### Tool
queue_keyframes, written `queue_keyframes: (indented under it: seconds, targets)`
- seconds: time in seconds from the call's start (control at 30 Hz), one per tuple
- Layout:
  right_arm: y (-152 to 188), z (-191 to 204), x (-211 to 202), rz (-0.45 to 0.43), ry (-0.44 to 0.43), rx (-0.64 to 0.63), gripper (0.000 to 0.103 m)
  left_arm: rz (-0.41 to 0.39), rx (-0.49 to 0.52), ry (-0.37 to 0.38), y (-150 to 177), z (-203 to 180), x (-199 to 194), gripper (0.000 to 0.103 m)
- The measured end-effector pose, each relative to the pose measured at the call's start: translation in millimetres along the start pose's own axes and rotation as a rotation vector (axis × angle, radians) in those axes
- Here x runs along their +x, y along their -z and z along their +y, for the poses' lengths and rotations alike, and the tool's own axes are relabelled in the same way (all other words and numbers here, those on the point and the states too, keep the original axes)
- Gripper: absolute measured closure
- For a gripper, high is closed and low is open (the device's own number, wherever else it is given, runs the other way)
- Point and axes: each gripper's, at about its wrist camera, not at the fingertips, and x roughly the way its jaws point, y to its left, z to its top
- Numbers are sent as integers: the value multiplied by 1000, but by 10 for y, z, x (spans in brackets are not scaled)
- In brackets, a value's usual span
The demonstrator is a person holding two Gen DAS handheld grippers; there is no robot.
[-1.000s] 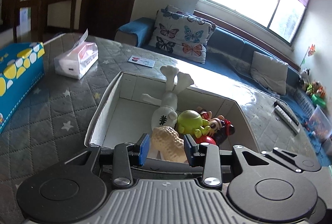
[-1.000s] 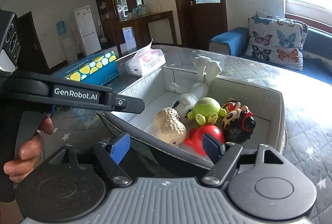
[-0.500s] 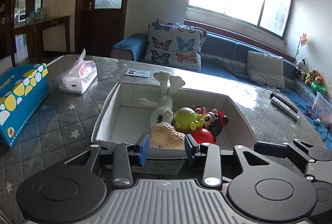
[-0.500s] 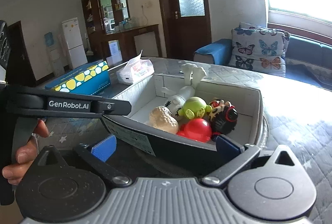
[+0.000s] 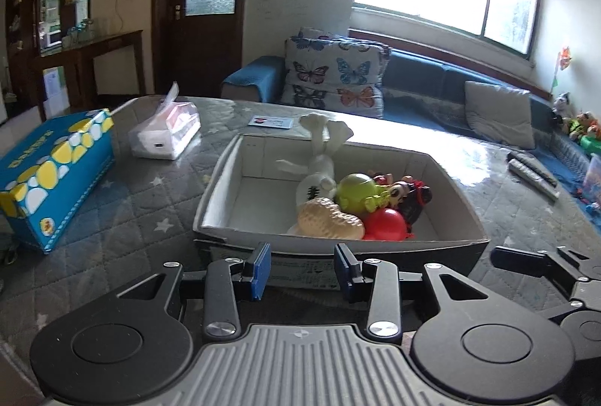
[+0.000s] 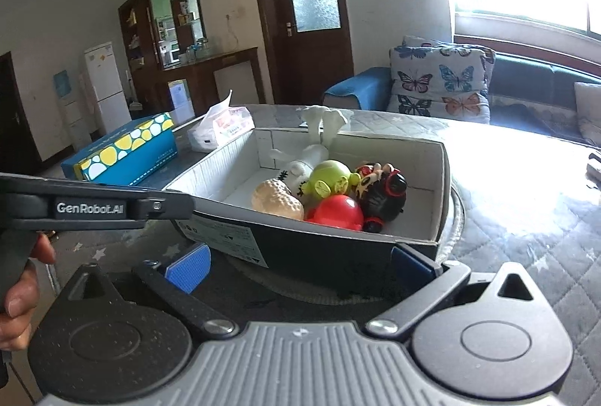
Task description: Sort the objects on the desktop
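An open cardboard box (image 5: 225,177) (image 6: 441,180) stands on the quilted table and holds several toys: a beige peanut toy (image 5: 328,220) (image 6: 276,199), a green ball figure (image 5: 357,192) (image 6: 330,178), a red toy (image 5: 385,224) (image 6: 338,212), a black figure (image 5: 417,199) (image 6: 387,195) and a white doll (image 5: 319,162) (image 6: 315,147). My left gripper (image 5: 302,269) is open and empty, just short of the box's near wall. My right gripper (image 6: 298,265) is wide open and empty in front of the box's near corner.
A blue and yellow tissue box (image 5: 49,177) (image 6: 124,150) and a soft tissue pack (image 5: 165,135) (image 6: 221,128) lie left of the box. A card (image 5: 270,121) lies behind it. Remotes (image 5: 531,175) lie at the right. A sofa (image 5: 432,86) stands beyond the table.
Both grippers have pulled back from above the box to in front of its near wall. The peanut toy, earlier between my left fingers, now lies in the box. My right jaws opened wider.
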Motion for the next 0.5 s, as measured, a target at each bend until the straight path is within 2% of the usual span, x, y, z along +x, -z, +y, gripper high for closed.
queue_keyframes:
  seconds: [0.37, 0.5]
  targets:
    - [106, 37, 70, 36, 14, 29, 0, 51, 32, -71, 145, 52, 46, 63]
    - [144, 49, 109, 50, 8, 44, 0, 58, 40, -73, 203, 63, 61, 63]
